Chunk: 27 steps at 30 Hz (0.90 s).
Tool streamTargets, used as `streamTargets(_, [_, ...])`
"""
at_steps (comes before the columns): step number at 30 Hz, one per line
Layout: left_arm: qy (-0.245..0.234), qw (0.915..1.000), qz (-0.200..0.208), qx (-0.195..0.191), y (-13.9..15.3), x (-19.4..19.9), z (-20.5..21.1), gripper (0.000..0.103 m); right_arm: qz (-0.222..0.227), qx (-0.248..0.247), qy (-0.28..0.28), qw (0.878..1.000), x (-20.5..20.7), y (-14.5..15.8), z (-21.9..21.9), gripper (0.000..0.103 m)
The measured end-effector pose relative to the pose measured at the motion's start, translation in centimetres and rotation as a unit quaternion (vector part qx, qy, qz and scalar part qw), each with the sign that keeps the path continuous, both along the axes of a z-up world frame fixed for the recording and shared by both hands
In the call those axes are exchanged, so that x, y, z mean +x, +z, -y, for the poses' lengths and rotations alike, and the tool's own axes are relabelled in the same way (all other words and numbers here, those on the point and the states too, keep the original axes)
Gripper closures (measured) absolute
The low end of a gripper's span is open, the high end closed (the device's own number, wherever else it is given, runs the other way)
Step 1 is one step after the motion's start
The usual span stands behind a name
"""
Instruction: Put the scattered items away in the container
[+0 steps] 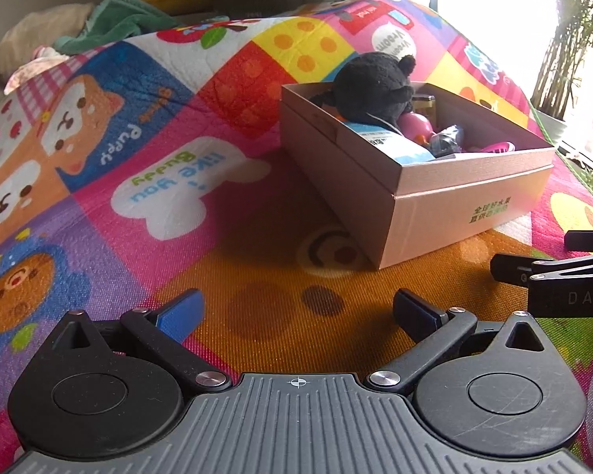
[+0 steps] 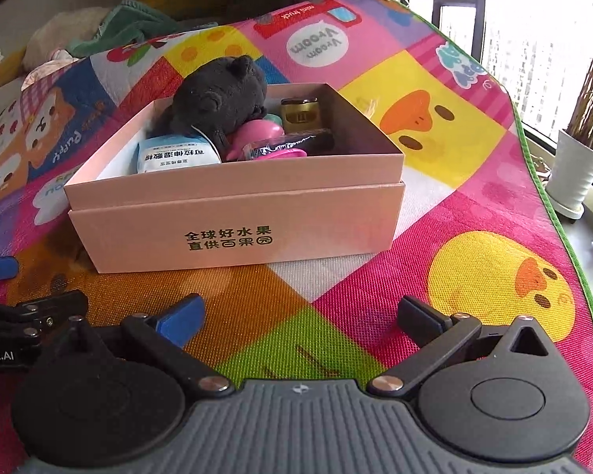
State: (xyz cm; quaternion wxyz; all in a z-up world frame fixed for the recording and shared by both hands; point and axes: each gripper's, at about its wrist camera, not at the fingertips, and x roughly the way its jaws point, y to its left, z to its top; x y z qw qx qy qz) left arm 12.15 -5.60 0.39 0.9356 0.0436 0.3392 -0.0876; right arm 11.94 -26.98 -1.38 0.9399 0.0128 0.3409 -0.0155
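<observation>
A pink cardboard box [image 2: 233, 213] [image 1: 435, 197] sits on a colourful play mat [image 2: 435, 213] [image 1: 146, 197]. Inside it lie a black plush toy [image 2: 221, 96] [image 1: 371, 85], a pale blue wipes packet [image 2: 176, 156] [image 1: 391, 144], a pink toy [image 2: 263, 134] [image 1: 415, 124], a gold tin [image 2: 300, 114] and a dark wrapped item [image 2: 296, 143]. My right gripper [image 2: 298, 318] stands open in front of the box's near wall, with only mat between its fingers. My left gripper [image 1: 296, 310] is open too, low over the mat, left of the box's near corner. The right gripper's fingers [image 1: 533, 272] show at the left wrist view's right edge.
Crumpled green and white cloth [image 1: 110, 25] lies beyond the mat's far edge. A white planter with tall stems [image 2: 577, 166] stands on the floor to the right, past the mat's green border [image 2: 545, 205]. A window sits behind it.
</observation>
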Motion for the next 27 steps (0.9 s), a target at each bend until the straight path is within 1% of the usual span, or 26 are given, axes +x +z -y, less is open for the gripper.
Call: streamTargets(27, [0.000, 1.0000, -0.001, -0.001, -0.03, 0.05, 0.11, 0.000, 0.000, -0.003, 0.000, 1.000, -0.01, 0.03, -0.24, 0.000])
